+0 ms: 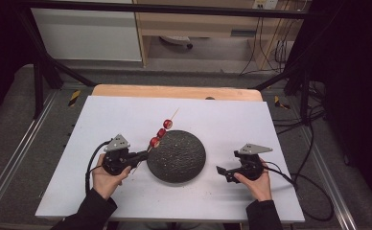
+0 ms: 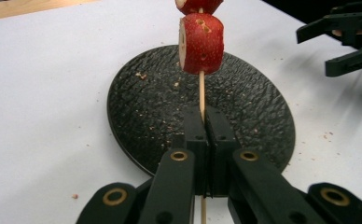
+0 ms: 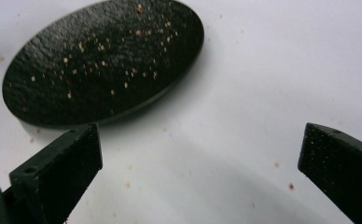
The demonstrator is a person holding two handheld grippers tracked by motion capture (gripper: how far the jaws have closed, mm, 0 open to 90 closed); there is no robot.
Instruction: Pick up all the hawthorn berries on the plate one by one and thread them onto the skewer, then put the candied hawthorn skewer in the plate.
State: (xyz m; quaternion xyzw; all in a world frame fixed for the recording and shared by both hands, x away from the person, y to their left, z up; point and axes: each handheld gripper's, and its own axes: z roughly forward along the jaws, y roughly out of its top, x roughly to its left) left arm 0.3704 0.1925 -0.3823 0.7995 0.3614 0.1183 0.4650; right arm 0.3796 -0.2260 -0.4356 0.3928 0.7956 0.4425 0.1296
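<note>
Nearest to us, in the left gripper view, the left gripper has its two black jaws pressed together on a thin wooden skewer, which rises straight up between them. We note a red fruit slice threaded on the stick just above the jaws, with a second piece cut off by the top edge. Behind sits a round black plate, its textured face dusted with pale crumbs.

From the high view we see the skewer angled up and away from the left gripper, carrying three red pieces over the plate's left rim; its bare tip points toward the table's far side. The plate lies flat on the white table, between the two grippers.

The right gripper rests right of the plate, apart from it, held in the person's hand. In its own view we log the jaws spread wide, nothing between them, crumbs scattered on the white surface below.
</note>
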